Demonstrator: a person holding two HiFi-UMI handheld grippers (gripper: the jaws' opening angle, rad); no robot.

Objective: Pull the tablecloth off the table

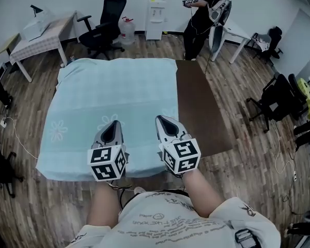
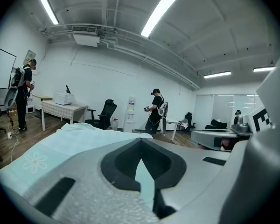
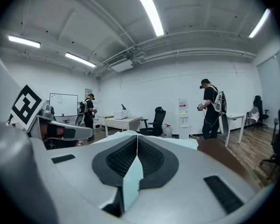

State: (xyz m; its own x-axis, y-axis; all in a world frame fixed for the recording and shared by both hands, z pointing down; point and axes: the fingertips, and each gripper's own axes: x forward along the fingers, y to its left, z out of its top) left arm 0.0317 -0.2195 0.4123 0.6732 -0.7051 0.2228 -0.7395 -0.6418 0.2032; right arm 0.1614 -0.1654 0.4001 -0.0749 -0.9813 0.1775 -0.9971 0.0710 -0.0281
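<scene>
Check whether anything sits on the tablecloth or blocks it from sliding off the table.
Nothing visible does. The left tool and right tool are shut on the tablecloth, and nothing rests on it or on the bared table.

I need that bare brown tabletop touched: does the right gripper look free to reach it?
Probably not yet: the right gripper is shut on the tablecloth, though nothing stands before the tabletop.

Bright, even, cool-toned room. Ceiling strip lights (image 2: 157, 13) overhead, slightly blown out in both gripper views. Shadows faint; no glare on tablecloth (image 1: 113, 92). Strong fisheye bending, black corners. Nearest foreground soft, slightly blurred.
</scene>
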